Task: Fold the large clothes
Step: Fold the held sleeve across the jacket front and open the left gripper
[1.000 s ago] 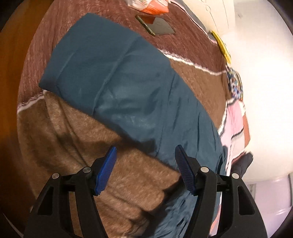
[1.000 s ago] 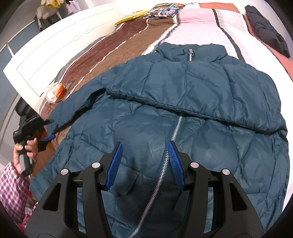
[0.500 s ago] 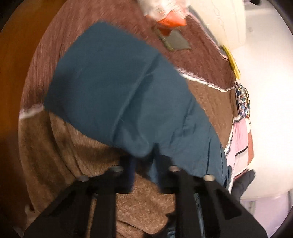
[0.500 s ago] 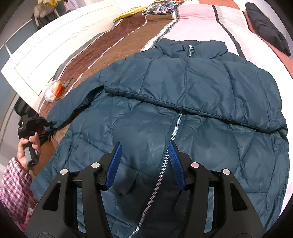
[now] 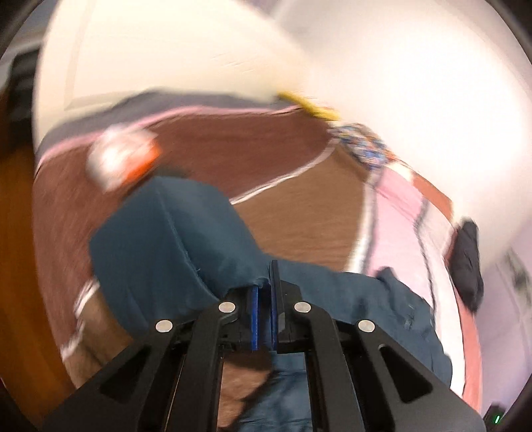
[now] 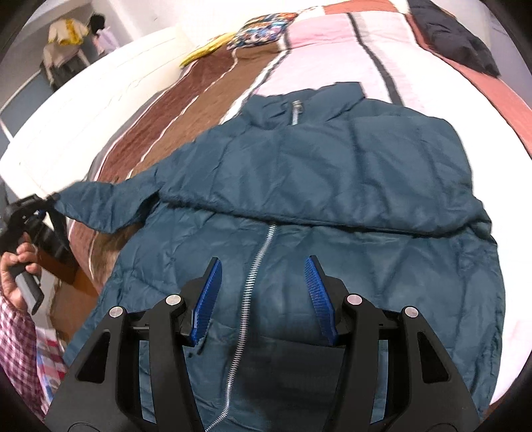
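We pinch the teal jacket [image 6: 316,199] sleeve cuff [image 5: 159,246] in our left gripper [image 5: 264,292], lifted off the bed's left edge. Right gripper [image 6: 262,292] hovers spread over the zipper [image 6: 252,282]. Striped bedspread [image 6: 332,50] bare far side; white headboard [image 6: 83,126] left.

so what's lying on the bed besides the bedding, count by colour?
Teal: 1, the jacket
Black: 1, a garment
Yellow: 1, an item
Multicolour patterned: 1, an item
Orange-white: 1, a packet
Total: 5
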`<state>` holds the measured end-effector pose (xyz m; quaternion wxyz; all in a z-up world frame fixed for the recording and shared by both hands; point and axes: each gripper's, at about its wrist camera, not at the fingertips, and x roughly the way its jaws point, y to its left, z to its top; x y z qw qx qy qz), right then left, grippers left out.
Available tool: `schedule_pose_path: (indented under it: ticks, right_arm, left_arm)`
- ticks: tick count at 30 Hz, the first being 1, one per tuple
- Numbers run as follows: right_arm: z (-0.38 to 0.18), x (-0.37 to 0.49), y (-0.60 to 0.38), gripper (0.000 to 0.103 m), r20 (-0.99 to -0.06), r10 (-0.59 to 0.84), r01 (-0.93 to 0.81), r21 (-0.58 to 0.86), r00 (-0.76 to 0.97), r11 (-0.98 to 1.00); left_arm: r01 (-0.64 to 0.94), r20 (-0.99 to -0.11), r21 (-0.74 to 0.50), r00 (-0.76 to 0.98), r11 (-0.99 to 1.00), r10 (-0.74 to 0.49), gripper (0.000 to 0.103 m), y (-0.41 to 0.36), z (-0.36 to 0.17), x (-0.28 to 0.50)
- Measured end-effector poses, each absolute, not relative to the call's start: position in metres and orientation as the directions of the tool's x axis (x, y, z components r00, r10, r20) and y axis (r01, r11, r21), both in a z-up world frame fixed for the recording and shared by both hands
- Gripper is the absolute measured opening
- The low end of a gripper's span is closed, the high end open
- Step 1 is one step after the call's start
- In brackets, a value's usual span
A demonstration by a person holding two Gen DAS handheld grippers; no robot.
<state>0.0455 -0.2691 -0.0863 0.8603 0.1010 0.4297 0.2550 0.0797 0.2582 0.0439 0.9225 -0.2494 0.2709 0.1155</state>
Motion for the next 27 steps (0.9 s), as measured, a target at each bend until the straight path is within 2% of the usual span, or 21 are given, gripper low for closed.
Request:
schedule_pose_path:
  ticks: [6,11,16,21,22,24,27]
  right_arm:
    - [-0.085,0.045,-0.32,0.053,-0.661,0.497,-0.27,0.422,0.562,0.866]
    - [-0.092,0.044,-0.368,0.053,-0.652,0.459,-0.178,0.451,0.604,0.875]
    - [-0.101,0.042,-0.402,0.053,-0.655,0.428,-0.101,0.475,0.623,0.874]
    - [-0.109,0.042,-0.416,0.053,-0.661,0.42,-0.073,0.486,0.622,0.871]
    - [-0.111,0.04,-0.418,0.053,-0.661,0.422,-0.071,0.488,0.62,0.87]
    - [-0.113,0.039,-0.418,0.053,-0.663,0.425,-0.071,0.491,0.615,0.868]
    - [-0.115,0.041,-0.415,0.053,-0.667,0.432,-0.082,0.488,0.607,0.869]
  left_arm:
    - [-0.071,-0.465,-0.295,0.882,0.953,-0.078,0.005,0.164,0.098,0.107]
    - [0.168,-0.468,-0.252,0.841,0.953,-0.272,0.005,0.073,0.098,0.122]
    - [0.313,-0.583,-0.25,0.707,0.916,-0.4,0.005,-0.011,0.048,0.144]
    - [0.331,-0.728,-0.215,0.573,0.919,-0.376,0.007,-0.058,-0.024,0.165]
    - [0.326,-0.755,-0.2,0.55,0.924,-0.357,0.01,-0.061,-0.039,0.169]
    - [0.327,-0.792,-0.198,0.502,0.924,-0.347,0.037,-0.063,-0.058,0.173]
    - [0.325,-0.818,-0.228,0.447,0.918,-0.362,0.053,-0.063,-0.069,0.163]
